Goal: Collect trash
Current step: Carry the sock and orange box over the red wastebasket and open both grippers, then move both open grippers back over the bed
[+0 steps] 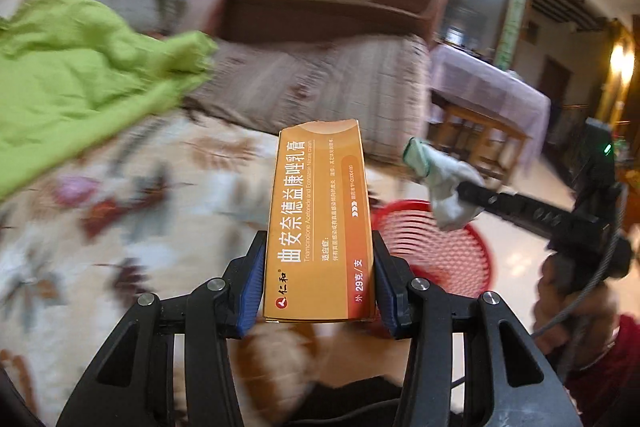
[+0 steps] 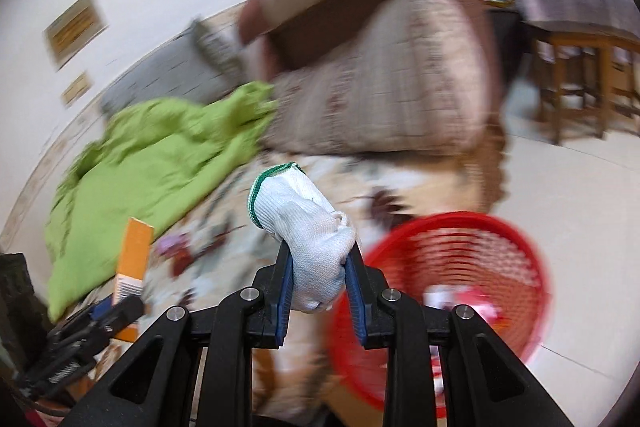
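Observation:
My left gripper (image 1: 319,259) is shut on an orange medicine carton (image 1: 320,211), held upright above a floral bedcover; the carton (image 2: 134,255) also shows at the left of the right wrist view. My right gripper (image 2: 319,267) is shut on a white knit glove with a green cuff (image 2: 304,223), and that glove (image 1: 444,183) appears at the right of the left wrist view. A red mesh basket (image 2: 516,267) stands on the floor to the right, some pink and white scraps in it; in the left wrist view the basket (image 1: 440,251) lies beyond the carton.
A green cloth (image 1: 80,75) lies on the floral bedcover (image 1: 100,227). Behind it is a sofa with brown cushions (image 1: 320,7). A wooden table with a lilac cloth (image 1: 492,95) stands on the pale tiled floor (image 2: 580,195). A person's hand and red sleeve (image 1: 600,359) hold the right gripper.

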`<state>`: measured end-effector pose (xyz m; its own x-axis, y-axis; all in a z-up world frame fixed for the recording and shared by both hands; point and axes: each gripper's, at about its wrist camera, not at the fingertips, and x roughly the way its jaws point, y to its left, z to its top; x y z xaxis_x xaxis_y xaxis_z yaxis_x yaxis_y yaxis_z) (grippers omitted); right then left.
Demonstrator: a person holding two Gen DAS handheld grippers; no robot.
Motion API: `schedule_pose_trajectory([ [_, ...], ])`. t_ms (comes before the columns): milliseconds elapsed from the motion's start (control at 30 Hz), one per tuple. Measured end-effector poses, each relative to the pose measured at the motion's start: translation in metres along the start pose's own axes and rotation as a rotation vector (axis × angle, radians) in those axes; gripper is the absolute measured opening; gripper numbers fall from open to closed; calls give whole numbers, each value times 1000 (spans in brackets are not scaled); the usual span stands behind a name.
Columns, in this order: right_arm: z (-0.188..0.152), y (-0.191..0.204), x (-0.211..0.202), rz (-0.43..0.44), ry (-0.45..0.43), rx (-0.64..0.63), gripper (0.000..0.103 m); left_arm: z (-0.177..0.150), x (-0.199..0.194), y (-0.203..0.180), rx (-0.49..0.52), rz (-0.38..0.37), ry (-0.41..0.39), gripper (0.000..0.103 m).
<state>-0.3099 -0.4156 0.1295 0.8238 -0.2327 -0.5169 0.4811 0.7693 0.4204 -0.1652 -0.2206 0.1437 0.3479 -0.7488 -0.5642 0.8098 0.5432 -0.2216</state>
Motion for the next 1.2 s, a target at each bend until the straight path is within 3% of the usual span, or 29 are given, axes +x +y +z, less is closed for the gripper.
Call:
schedule_pose_trajectory([
  [133,-1,-47,-9,-116,-11,78,27,8,48,-42,-5,-130,100,46],
  [233,-5,-72,-8,-158,3,125,28,9,76,-71,30,-165,142,46],
  [267,-6,-79,-7,-165,10,136,33,8,84,-79,46,-174,158,46],
  [333,-7,-87,-3,-183,27,144,44,6,96,-93,73,-166,193,66],
  [367,-7,-91,-1,-193,33,153,50,5,98,-95,74,-156,198,70],
  [433,-6,-94,1,-197,33,159,51,5,94,-94,68,-154,184,70],
  [533,-4,-89,-3,-213,2,130,51,4,79,-76,42,-130,160,71],
  [667,0,-70,-3,-171,-12,101,51,2,53,-49,6,-78,115,72],
  [1000,-14,22,19,9,63,-67,53,-25,-24,31,-50,105,52,75],
  [1200,-25,94,36,146,123,-183,53,-43,-80,101,-153,220,11,75],
])
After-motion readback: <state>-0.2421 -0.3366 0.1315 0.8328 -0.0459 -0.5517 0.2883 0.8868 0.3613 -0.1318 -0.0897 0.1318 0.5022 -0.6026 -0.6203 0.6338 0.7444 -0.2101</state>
